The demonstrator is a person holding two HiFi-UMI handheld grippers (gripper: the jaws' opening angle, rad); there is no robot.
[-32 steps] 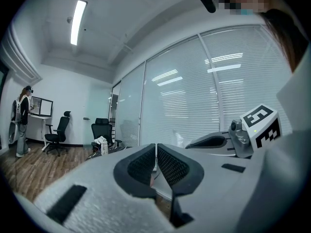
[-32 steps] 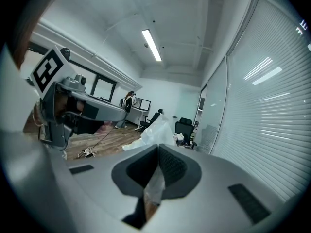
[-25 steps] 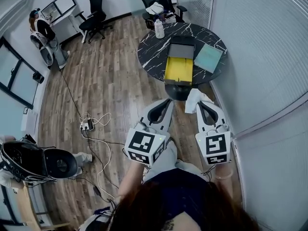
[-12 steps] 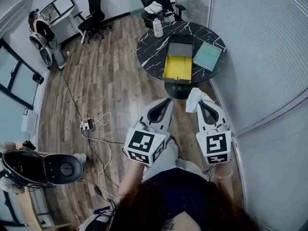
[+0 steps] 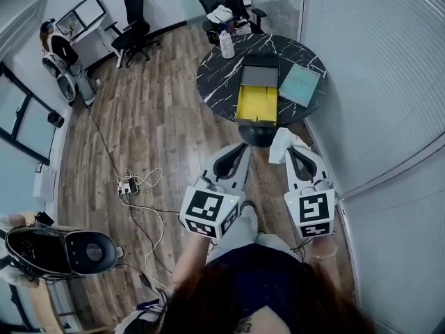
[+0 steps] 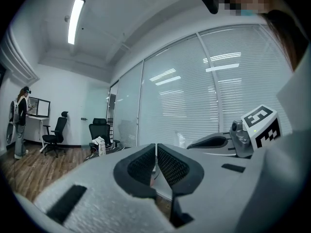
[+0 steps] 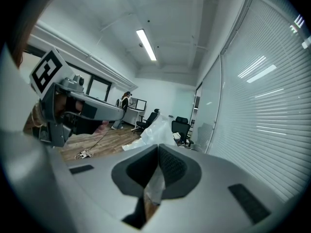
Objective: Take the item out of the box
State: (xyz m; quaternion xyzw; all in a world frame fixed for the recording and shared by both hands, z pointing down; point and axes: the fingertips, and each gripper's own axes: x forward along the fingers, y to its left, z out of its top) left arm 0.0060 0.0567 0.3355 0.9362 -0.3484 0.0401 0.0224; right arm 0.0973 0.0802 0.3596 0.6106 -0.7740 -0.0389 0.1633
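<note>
Right gripper (image 5: 289, 149) pinches a bag (image 5: 279, 142); left gripper (image 5: 243, 146) pressed together. Box (image 5: 258, 97) at 12 o'clock: removal done, we judge; next, release

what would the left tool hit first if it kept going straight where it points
The left tool would likely meet the near edge of the round black marble-patterned table, just before the open yellow-lined box; depth is unclear.
</note>
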